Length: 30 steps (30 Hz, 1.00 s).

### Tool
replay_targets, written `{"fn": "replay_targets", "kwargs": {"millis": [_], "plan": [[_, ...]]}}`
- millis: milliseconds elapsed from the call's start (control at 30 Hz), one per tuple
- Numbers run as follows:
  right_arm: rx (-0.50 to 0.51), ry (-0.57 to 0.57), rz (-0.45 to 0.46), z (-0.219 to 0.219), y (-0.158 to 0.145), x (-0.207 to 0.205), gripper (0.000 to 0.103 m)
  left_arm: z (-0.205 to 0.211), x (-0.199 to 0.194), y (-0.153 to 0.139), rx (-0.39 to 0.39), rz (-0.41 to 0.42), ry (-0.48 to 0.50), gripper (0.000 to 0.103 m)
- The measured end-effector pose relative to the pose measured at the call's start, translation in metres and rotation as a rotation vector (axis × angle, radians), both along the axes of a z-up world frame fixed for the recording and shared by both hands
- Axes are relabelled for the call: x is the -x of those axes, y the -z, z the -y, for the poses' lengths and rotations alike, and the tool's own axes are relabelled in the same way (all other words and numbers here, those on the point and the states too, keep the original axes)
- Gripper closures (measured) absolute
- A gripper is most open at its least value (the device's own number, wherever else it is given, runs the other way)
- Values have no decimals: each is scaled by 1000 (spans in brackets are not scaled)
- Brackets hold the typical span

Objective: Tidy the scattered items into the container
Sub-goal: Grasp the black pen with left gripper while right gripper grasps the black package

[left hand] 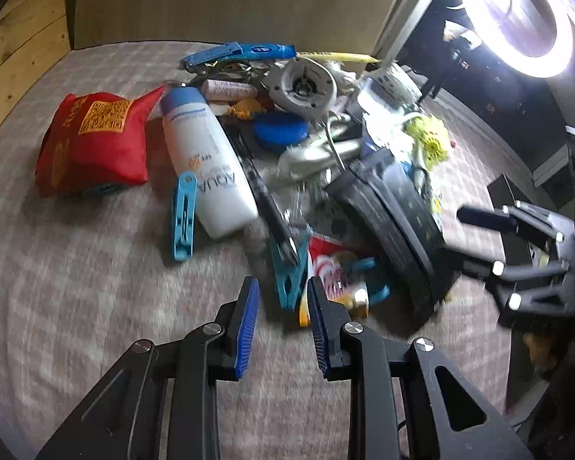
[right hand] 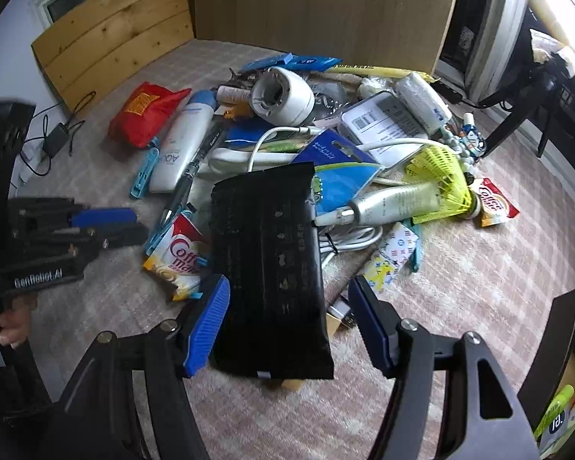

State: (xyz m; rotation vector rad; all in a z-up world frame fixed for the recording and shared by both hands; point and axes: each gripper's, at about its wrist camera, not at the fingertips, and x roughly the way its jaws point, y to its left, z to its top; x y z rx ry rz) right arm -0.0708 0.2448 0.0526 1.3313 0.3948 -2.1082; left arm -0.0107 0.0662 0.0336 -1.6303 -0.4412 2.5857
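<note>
- Your left gripper (left hand: 281,299) hangs low over the near edge of the pile, jaws parted a little with nothing between them; a teal clip (left hand: 287,280) lies just ahead of the tips.
- Your right gripper (right hand: 287,306) sits over the black pouch (right hand: 268,268), jaws spread wide to either side of it. The left pad (right hand: 207,322) is at the pouch's edge; the right pad (right hand: 372,326) stands apart from it.
- In the right wrist view your left gripper (right hand: 111,224) points in from the left, near a coffee sachet (right hand: 180,260).
- The scattered items lie heaped mid-surface: a red bag (left hand: 92,142) at the left edge, a white bottle (left hand: 207,161) beside it with a blue clip (left hand: 184,214) touching its side, a pen (left hand: 264,195) slanting toward the teal clip, and a yellow shuttlecock (right hand: 441,184) at the right.
- The container (right hand: 563,375) is at the lower right of the right wrist view, well apart from the pile, with a few items already in it.
- Bare surface (left hand: 76,287) lies in front of the pile and to its left.
- The surface is a pale checked cloth. A wooden panel (right hand: 326,7) stands behind it, and a ring light (left hand: 517,19) glares at the far right.
</note>
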Motion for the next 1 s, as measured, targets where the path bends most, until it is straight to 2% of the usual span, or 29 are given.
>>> {"fn": "replay_targets", "kwargs": {"millis": [267,433,567,767,867,1000], "plan": [[-55,-44,-13,23,13,0,39,11,34,16,-88,64,-58,79],[-80,-63,-27,36,15,1,33,15,45,18,-131,88,-78,80],[-133,-78,-60,49,19,0,26,12,54,23,-108,111,-64,80],[-177,-107,-56,57,29,1,26,6,66,23,-82,101,-47,79],[-145,-81,-34,50,26,4,31,5,65,22,-69,94,-47,84],[-88,-45,13,35,21,10,34,12,58,21,-93,85,-66,88]]}}
